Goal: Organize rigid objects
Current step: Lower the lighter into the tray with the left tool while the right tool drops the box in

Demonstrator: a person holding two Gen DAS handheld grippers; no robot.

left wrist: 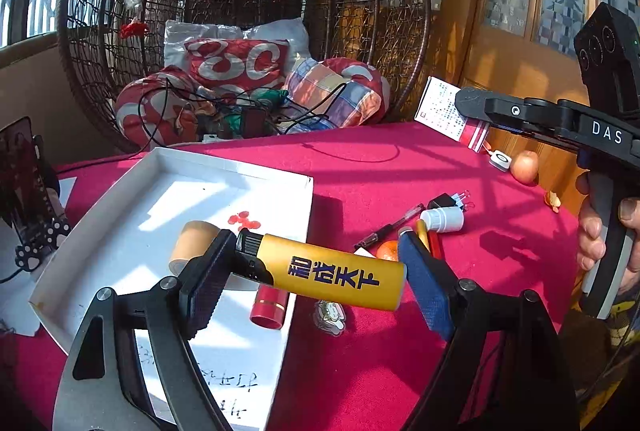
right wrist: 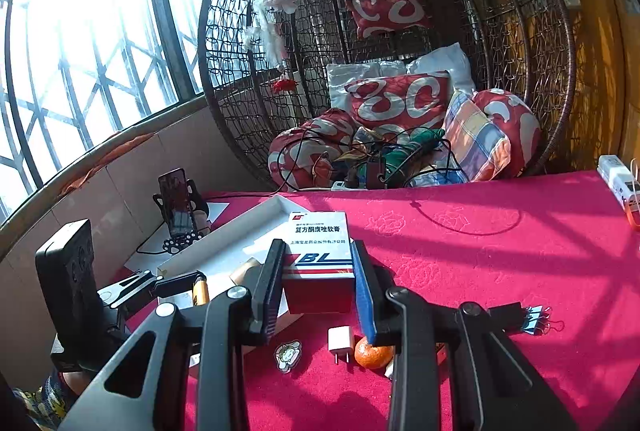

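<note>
My left gripper (left wrist: pixel 312 279) is shut on a yellow lighter (left wrist: pixel 332 271) with dark blue characters and holds it above the right edge of the white tray (left wrist: pixel 120 199). In the tray lie a tan tape roll (left wrist: pixel 192 243) and a red tube (left wrist: pixel 270 307). My right gripper (right wrist: pixel 318 283) is shut on a white and red ointment box (right wrist: pixel 320 251) and holds it above the red tablecloth, by the tray's (right wrist: pixel 236 239) near right side. The left gripper with the lighter (right wrist: pixel 200 291) shows at the left of the right wrist view.
On the red cloth lie a sticker (right wrist: pixel 287 354), a white charger plug (right wrist: pixel 340 343), a tangerine (right wrist: pixel 372 355), binder clips (right wrist: pixel 532 319), a pen (left wrist: pixel 388 231), a white bottle (left wrist: pixel 444 219) and an apple (left wrist: pixel 525 167). A phone on a stand (right wrist: pixel 178 203) is left of the tray. A wicker chair with cushions (right wrist: pixel 400 103) stands behind the table.
</note>
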